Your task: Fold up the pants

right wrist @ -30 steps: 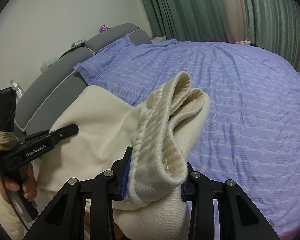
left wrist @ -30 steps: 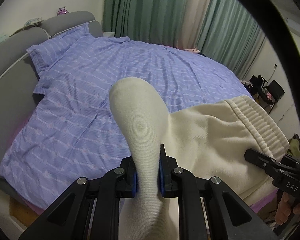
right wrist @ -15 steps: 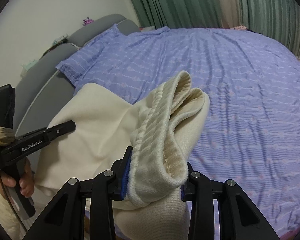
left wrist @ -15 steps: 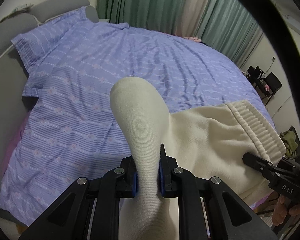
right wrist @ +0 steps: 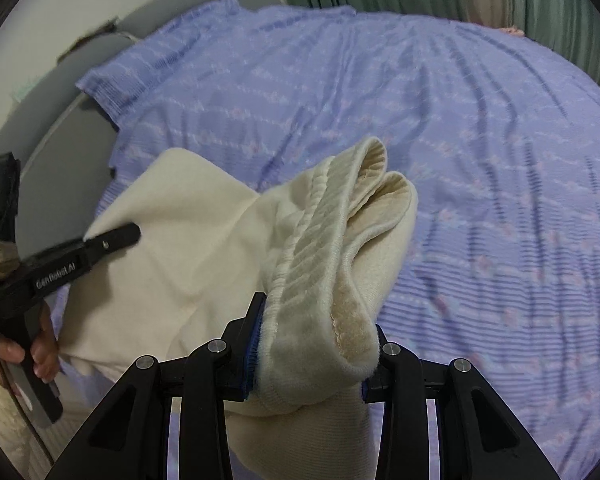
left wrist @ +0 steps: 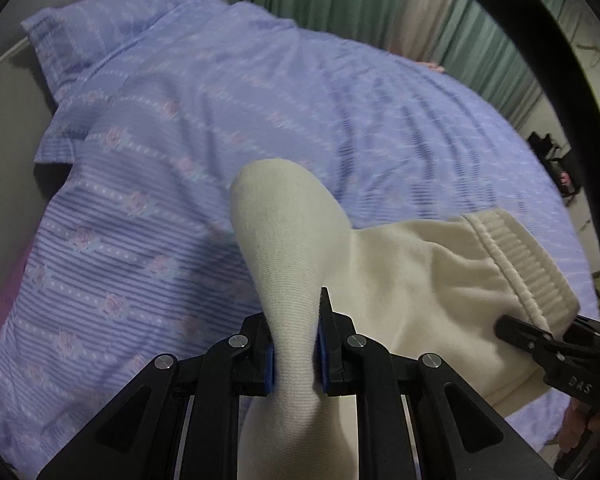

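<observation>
the left tool (left wrist: 295, 354) has its blue-padded jaws pressed almost together on a narrow fold of the cream knit pants (left wrist: 412, 292), and the fabric rises between the pads into a rounded hump that blocks the middle of the left wrist view. the right tool (right wrist: 312, 364) stands a good deal wider, its jaws pinching the thick bunched ribbed waistband (right wrist: 340, 240) of the same pants, whose doubled loop pokes up and forward past the pads. the garment hangs stretched between the two tools above the lilac striped, flower-printed bed cover (right wrist: 500, 160), cloth sagging from one grip to the other. whether its lower part touches the bed cannot be told, since the tools and the cloth hide it. in the right wrist view the other tool's finger (right wrist: 108, 240) lies against the pants' left edge, with the person's hand (right wrist: 40, 352) around its handle. ahead, the bed cover spreads wide and lightly wrinkled, bounded by a matching lilac pillow (left wrist: 112, 28) and grey padded headboard (right wrist: 48, 148) on the left and by green curtains (left wrist: 380, 0) at the far side.
</observation>
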### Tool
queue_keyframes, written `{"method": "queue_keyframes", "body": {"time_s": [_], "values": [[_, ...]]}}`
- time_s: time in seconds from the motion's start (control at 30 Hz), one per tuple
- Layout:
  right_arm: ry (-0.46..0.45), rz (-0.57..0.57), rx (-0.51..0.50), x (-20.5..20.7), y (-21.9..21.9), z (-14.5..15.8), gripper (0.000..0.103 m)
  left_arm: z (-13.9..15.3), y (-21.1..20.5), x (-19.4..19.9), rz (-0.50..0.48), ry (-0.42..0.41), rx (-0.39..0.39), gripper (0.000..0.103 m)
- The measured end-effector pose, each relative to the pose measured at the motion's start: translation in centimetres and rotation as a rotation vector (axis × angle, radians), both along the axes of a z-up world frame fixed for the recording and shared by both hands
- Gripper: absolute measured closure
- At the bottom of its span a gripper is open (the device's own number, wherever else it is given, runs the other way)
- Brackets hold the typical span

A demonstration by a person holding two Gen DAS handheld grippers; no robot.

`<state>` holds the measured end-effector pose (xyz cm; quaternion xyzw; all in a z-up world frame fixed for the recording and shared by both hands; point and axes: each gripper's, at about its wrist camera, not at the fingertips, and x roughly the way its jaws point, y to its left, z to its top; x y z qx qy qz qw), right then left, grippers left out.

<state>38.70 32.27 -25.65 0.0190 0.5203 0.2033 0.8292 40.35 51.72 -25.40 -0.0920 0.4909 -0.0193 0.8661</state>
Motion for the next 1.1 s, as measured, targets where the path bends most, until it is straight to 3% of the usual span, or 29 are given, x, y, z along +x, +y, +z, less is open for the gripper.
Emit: {"method": "queue_keyframes", "body": {"time_s": [0.27, 0.33, 0.4, 0.43, 0.5, 0.67, 0.83, 0.97, 1.1], "values": [[0.083, -0.043, -0.04, -0.5, 0.2, -4.7, 0.063, -4.4, 2.0, 0.8, 0.014, 0.086, 0.051, 0.085], [0.132, -0.065, -0.05, -0.6, -0.4, -5.7, 0.054, -5.6, 2.2, 0.6, 0.036, 0.14, 0.081, 0.072], [0.167, -0.095, -0.105, -0.5, -0.8, -6.2, 0.031, -6.1, 2.8, 0.4, 0.089, 0.171, 0.119, 0.062], [0.164, -0.117, -0.167, -0.6, -1.1, -6.3, 0.031, -5.6, 2.9, 0.1, 0.11, 0.166, 0.127, 0.059], [0.118, -0.118, -0.197, -1.2, -1.8, -5.0, 0.031, -3.7, 2.6, -0.7, 0.134, 0.13, 0.155, 0.057], [-0.008, -0.116, -0.174, -3.3, -4.1, 0.5, 0.029, 3.1, -0.8, -4.2, 0.097, -0.016, 0.254, 0.036], [-0.135, -0.09, -0.151, -7.3, -7.2, 7.2, 0.016, 10.0, -5.8, -8.9, 0.073, -0.137, 0.289, 0.017], [-0.203, -0.072, -0.157, -10.3, -10.6, 11.5, 0.013, 14.7, -11.3, -13.0, 0.038, -0.218, 0.296, 0.009], [-0.255, -0.074, -0.149, -14.5, -15.3, 15.7, 0.01, 17.9, -17.6, -17.0, -0.003, -0.247, 0.287, 0.006]]}}
